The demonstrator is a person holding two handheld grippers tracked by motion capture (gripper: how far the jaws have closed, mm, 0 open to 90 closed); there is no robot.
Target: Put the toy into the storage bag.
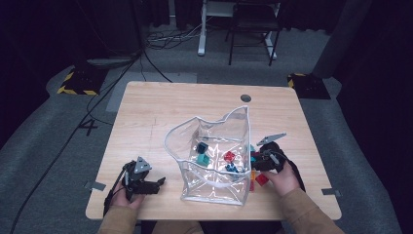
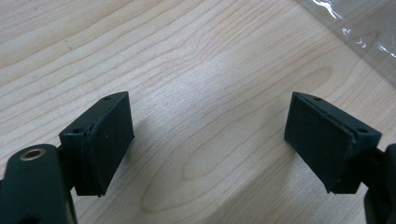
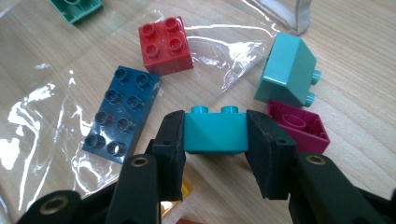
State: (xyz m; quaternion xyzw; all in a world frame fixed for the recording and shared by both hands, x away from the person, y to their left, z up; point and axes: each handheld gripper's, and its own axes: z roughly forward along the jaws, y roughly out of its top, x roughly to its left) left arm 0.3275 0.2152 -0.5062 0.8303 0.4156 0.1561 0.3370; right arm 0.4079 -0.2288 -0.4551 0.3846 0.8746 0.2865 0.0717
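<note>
Teal plastic building brick (image 3: 215,133) is sitting clamped in the right claw (image 3: 215,140), at three o'clock of the clear plastic bag (image 1: 214,146). Left claw (image 2: 205,140) is hovering wide open, holding nothing, over the wooden surface (image 2: 196,60).

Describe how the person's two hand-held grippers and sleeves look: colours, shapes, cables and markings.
Each hand-held gripper is black, the left and the right alike, topped by a grey three-cornered plate. The jaws are flat, dark, padded blocks with small screw holes and brass-coloured eyelets. A black cable trails from the left one. The sleeves are tan.
</note>
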